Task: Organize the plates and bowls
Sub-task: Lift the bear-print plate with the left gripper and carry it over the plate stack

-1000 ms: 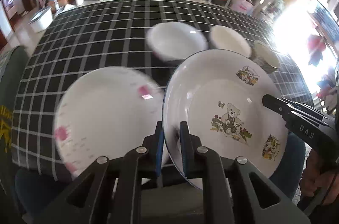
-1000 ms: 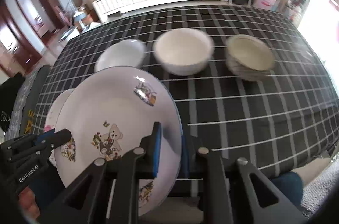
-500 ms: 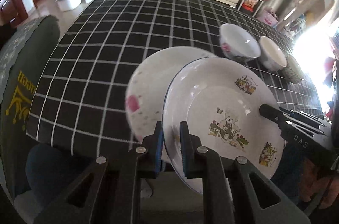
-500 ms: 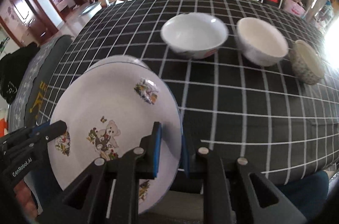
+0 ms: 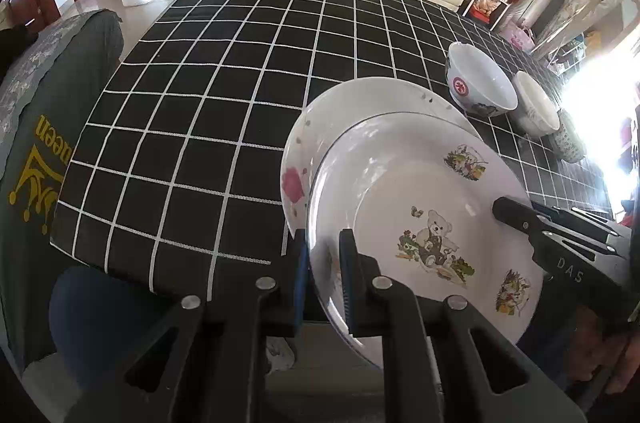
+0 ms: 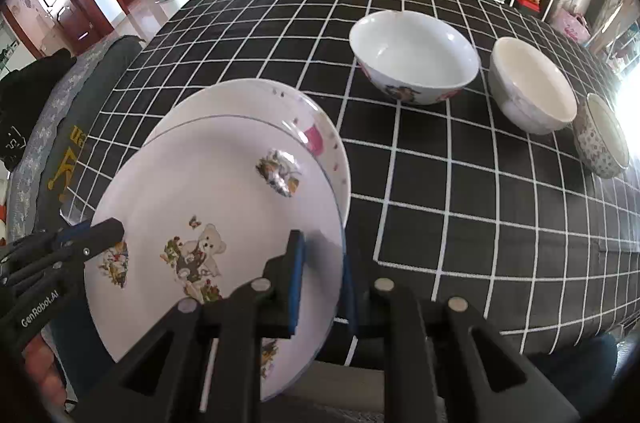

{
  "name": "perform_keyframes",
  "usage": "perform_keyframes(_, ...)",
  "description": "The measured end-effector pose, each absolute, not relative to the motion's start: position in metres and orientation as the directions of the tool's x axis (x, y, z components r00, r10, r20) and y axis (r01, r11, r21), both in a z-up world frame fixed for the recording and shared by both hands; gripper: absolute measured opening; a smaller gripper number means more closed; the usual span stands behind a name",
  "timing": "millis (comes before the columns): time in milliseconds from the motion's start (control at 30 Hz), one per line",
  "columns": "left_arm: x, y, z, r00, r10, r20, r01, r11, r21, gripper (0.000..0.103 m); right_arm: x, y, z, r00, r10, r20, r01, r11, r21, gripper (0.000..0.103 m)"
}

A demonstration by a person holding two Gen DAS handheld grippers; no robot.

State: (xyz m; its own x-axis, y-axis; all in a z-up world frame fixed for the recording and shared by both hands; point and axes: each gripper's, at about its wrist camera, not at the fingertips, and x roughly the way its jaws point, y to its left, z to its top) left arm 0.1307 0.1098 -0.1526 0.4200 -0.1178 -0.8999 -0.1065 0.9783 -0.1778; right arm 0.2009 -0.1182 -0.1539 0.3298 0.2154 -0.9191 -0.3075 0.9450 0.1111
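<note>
The teddy-bear plate [image 5: 424,219] is held between both grippers above the near edge of the table [image 5: 224,91], tilted so its face turns up and toward the cameras. It is round, with no long axis to speak of. Its printed bear stands upright as seen from the person's side, head toward the far end of the table. The plate is white with a thin blue line at the rim, a central bear among flowers and smaller flower motifs around the broad border.

The left gripper [image 5: 323,279] grips the plate's left rim, its blue-padded jaws clenched on the edge. The right gripper [image 6: 322,279] clamps the opposite rim in the same way. Each gripper shows in the other's view, reaching onto the plate from the side.

Directly beneath and just behind it lies the pink-flower plate [image 5: 320,127], white with pink blossoms on its border, flat on the black, white-checked tablecloth and partly covered by the held plate.

Further right stand three bowls in a row: a white bowl with a red emblem [image 5: 480,89], a plain cream bowl [image 6: 532,87], and a small patterned bowl [image 6: 604,137], each near the next.
</note>
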Motion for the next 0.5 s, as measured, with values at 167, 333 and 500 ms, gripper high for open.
perform_keyframes(167, 0.136, 0.11, -0.158, 0.411, -0.118, -0.904, -0.104, 0.979, -0.175, 0.012, 0.202, -0.116, -0.155, 0.323, 0.199, -0.925, -0.312, 0.945, 0.094, 0.022)
perform_keyframes(333, 0.142, 0.112, -0.162, 0.4, -0.126, -0.908, -0.108, 0.977, -0.183, 0.012, 0.207, -0.113, -0.157, 0.32, 0.184, -0.93, -0.314, 0.946, 0.079, 0.022)
perform_keyframes(500, 0.148, 0.11, -0.165, 0.394, -0.116, -0.912, -0.103, 0.98, -0.169, 0.012, 0.212, -0.112, -0.16, 0.31, 0.172, -0.935, -0.318, 0.946, 0.069, 0.022)
